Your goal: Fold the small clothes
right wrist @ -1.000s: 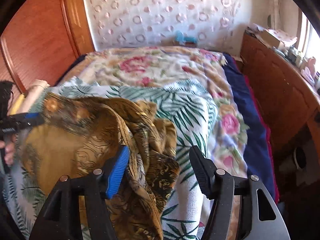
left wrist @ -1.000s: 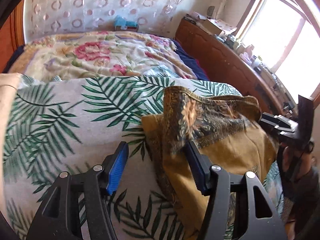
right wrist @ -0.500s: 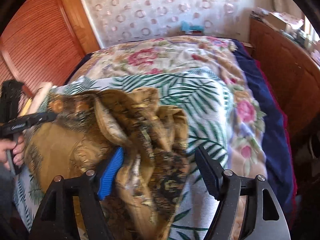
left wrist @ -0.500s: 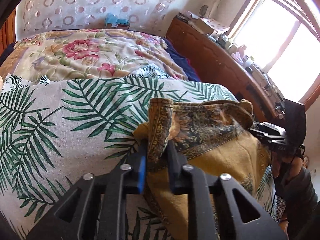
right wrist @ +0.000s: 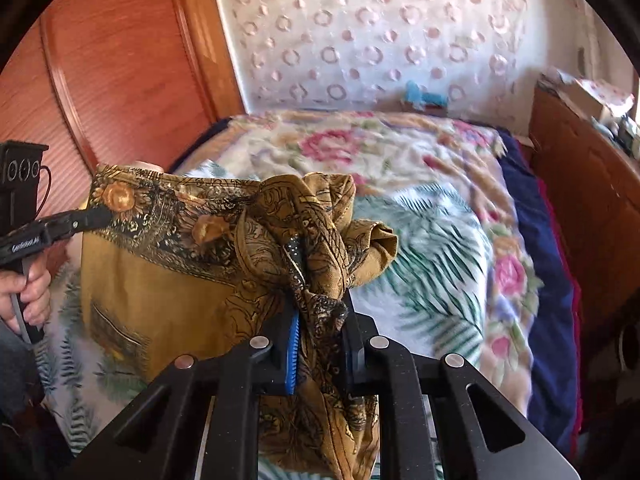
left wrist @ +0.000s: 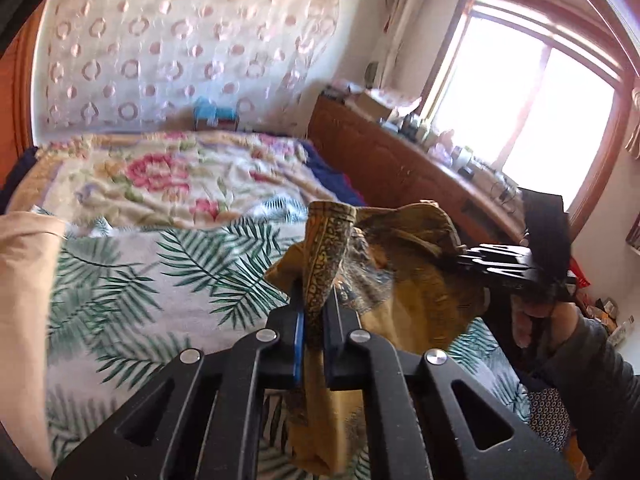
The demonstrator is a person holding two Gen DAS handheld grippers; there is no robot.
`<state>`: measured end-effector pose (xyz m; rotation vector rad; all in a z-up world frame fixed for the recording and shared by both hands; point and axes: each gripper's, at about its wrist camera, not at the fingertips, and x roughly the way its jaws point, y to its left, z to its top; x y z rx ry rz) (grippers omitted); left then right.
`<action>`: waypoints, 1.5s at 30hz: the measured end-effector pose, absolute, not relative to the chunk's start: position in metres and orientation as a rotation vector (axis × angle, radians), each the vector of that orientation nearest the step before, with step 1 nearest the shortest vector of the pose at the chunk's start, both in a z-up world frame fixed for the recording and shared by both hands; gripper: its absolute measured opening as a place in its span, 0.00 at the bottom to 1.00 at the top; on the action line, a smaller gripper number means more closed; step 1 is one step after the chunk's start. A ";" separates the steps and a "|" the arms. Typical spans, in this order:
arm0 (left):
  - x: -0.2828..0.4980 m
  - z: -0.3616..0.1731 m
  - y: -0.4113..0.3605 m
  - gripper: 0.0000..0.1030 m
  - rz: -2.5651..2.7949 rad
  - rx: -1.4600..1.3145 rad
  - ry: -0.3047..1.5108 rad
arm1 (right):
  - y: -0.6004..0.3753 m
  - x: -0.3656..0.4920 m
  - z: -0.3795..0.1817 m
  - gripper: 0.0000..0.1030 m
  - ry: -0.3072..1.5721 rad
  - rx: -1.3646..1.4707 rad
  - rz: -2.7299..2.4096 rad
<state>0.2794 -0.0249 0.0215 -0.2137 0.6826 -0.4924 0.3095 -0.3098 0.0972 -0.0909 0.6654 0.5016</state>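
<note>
Through my left wrist camera, my left claw [left wrist: 314, 316] pinches a patterned edge of the mustard garment [left wrist: 416, 296], lifted above the palm-print sheet [left wrist: 160, 280] on the bed. Through my right, my right claw [right wrist: 318, 320], jaws just closing, pinches its bunched corner.

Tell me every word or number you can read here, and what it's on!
White print on the left tool: too blurred to read for sure.
Round marks on the black box above that tool: maybe numbers, unclear.
The cloth, the bedspread and the wall: patterns only, no words.
</note>
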 end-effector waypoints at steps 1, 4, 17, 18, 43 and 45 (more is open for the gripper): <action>0.271 0.028 -0.017 0.07 -0.488 -0.221 0.664 | -0.303 0.306 0.102 0.16 0.647 -0.097 0.514; 0.248 0.047 0.013 0.07 -0.456 -0.245 0.608 | -0.283 0.300 0.111 0.15 0.608 -0.114 0.562; 0.177 0.049 0.154 0.07 -0.164 -0.326 0.483 | -0.120 0.344 0.138 0.15 0.511 -0.276 0.821; 0.177 0.046 0.166 0.07 -0.140 -0.343 0.478 | -0.106 0.349 0.139 0.15 0.503 -0.295 0.834; 0.166 -0.034 0.251 0.07 0.061 -0.429 0.577 | 0.134 0.482 0.096 0.20 0.579 -0.434 0.916; 0.161 -0.033 0.250 0.14 0.065 -0.413 0.578 | 0.138 0.488 0.086 0.24 0.584 -0.401 0.906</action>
